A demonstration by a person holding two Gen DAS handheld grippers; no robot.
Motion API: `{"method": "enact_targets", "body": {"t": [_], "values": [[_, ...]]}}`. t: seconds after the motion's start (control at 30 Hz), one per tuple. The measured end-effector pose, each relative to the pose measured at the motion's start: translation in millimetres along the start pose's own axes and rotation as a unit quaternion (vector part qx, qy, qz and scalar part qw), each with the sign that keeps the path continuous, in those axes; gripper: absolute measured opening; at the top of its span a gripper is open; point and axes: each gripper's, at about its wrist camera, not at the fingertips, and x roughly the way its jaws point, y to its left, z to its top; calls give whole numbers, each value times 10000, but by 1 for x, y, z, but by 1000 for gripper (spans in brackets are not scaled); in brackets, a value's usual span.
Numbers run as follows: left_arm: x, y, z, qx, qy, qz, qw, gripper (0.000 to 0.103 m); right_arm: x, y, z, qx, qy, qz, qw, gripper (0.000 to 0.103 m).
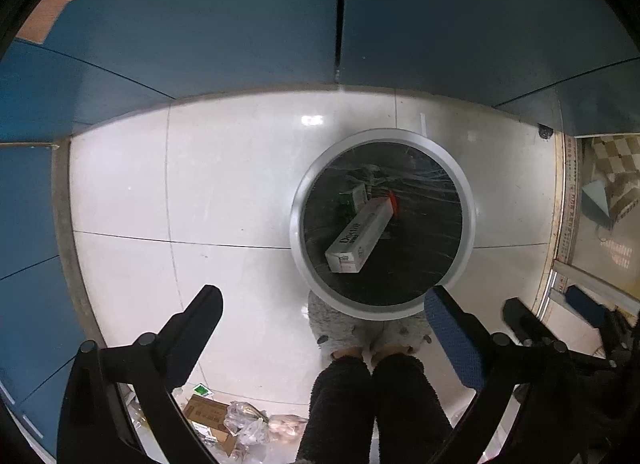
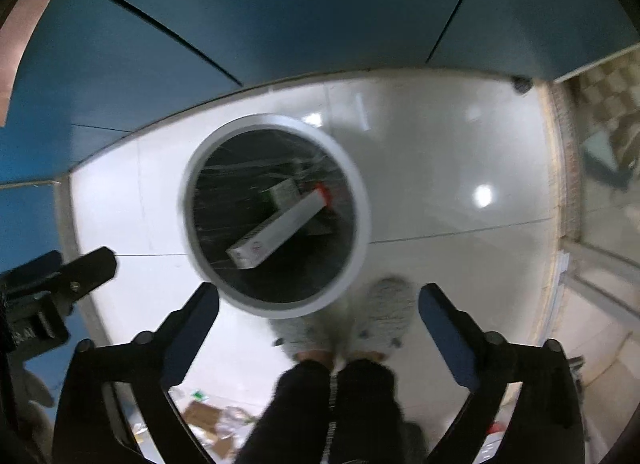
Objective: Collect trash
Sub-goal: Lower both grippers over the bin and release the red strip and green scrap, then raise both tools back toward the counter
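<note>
Both tools, left (image 1: pixel 324 338) and right (image 2: pixel 320 332), gape empty over bin (image 1: pixel 298 223); floor trash (image 1: pixel 208 418) light, crushable cardboard, pinch box edges.

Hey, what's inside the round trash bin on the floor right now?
The trash bin holds a long white box lying diagonally and a smaller green and white carton partly beneath its far end, on a dark plastic liner. Anything under the boxes is hidden.

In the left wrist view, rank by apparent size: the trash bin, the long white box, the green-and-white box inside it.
Largest to smallest:
1. trash bin
2. long white box
3. green-and-white box, partly hidden under the white box, so its full size is unsure.
</note>
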Motion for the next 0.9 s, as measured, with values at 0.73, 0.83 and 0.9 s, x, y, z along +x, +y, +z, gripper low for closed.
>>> {"method": "enact_targets", "body": {"t": [0.73, 0.83, 0.9], "values": [[-174, 3, -87, -11, -492, -62, 9988, 103, -218, 0, -61, -153, -593, -231, 9979, 103], [-214, 3, -102, 21, -634, -133, 9979, 103, -262, 3, -75, -116, -707, -190, 9973, 103], [-238, 5, -112, 50, -755, -112, 9971, 103, -300, 3, -85, -76, -822, -169, 9964, 103]]}}
